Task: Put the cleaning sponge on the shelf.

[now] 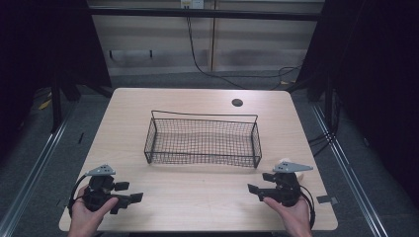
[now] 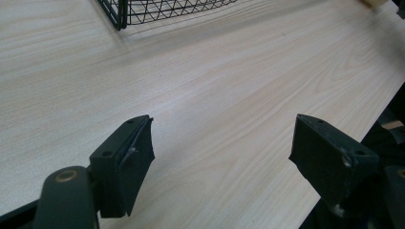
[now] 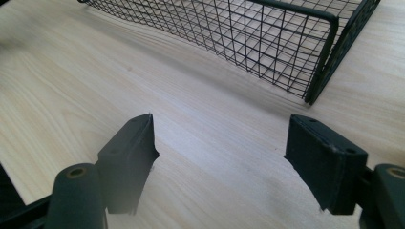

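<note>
Two tongs and one wire basket [image 1: 202, 140] make up the working scene on the pale wooden surface [image 1: 197, 202], and nothing lies inside the basket as far as the high view lets me judge.

Starting at the left, the left tongs [image 1: 129, 199] rest near the front left corner of the surface, held in the person's left hand [image 1: 89, 215], jaws spread wide with nothing between them. The left gripper view confirms bare wood between the jaws and a corner of the basket [image 2: 143, 9] well ahead.

In the middle, the basket sits upright, apart from both tongs, its long side facing the person.

At the right, the right tongs [image 1: 257, 190] hover near the front right corner in the right hand [image 1: 294, 212], also wide open and empty. Its own view puts the basket's near corner [image 3: 325, 57] quite close ahead.

Risks, as I judge them: the basket is light and open-meshed, so a one-sided push could slide or tip it; a jaw tip could snag in the mesh; uneven gripping by the two tongs could twist it.

Count: two tongs, two hands, one basket, one surface.
</note>
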